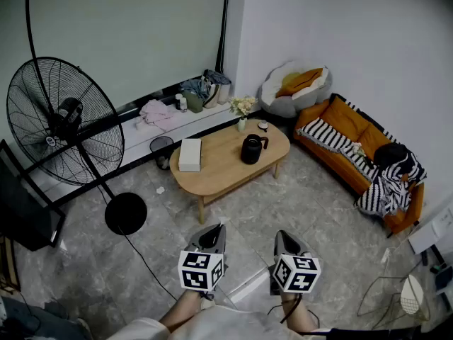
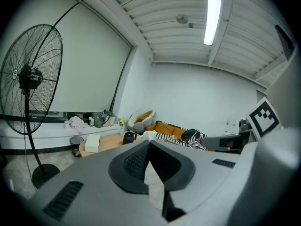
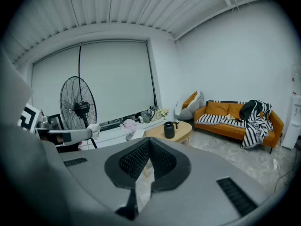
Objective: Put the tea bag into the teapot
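Observation:
A black teapot (image 1: 252,149) stands on the oval wooden coffee table (image 1: 219,172) across the room, also visible as the teapot (image 2: 128,138) in the left gripper view and the teapot (image 3: 169,130) in the right gripper view. A small round item (image 1: 262,125) lies behind it; I cannot make out a tea bag. My left gripper (image 1: 214,230) and right gripper (image 1: 282,236) hover side by side over the floor, well short of the table. Each one's jaws meet at the tips with nothing between them, as the left gripper (image 2: 148,143) and right gripper (image 3: 149,141) show close up.
A white box (image 1: 190,154) and a flower vase (image 1: 242,110) share the table. A large standing fan (image 1: 64,122) with round base (image 1: 125,213) and floor cable is at left. An orange sofa (image 1: 354,147), a beanbag (image 1: 294,91) and a bin (image 1: 161,149) ring the table.

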Motion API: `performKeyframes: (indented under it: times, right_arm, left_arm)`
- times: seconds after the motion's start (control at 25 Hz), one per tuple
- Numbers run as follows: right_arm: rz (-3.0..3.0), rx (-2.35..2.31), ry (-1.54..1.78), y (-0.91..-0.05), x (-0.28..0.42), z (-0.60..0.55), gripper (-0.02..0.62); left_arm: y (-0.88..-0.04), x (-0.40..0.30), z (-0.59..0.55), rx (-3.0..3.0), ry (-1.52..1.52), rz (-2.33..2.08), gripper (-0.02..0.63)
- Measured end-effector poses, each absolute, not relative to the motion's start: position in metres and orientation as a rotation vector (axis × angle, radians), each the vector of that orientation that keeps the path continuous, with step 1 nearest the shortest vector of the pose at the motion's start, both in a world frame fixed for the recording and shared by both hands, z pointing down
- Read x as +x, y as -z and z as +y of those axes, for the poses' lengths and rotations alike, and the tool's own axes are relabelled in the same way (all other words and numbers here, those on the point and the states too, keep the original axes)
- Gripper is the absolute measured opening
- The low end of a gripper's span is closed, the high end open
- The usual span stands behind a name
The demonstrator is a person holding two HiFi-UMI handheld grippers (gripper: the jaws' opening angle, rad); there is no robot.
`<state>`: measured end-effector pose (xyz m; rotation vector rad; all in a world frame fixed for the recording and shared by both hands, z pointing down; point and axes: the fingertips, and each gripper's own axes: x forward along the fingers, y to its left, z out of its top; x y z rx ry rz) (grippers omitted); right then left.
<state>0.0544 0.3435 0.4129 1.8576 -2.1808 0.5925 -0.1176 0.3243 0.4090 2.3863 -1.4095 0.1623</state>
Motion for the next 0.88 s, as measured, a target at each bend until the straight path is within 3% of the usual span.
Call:
performKeyframes:
  times: [0.88]
  right_arm:
    - [-2.050,1.985,-0.677,-0.441,0.038,0.309,0.034]
  left_arm:
    - [-0.435,-0.135,0.274,2.446,-0.209,-1.251,0.017]
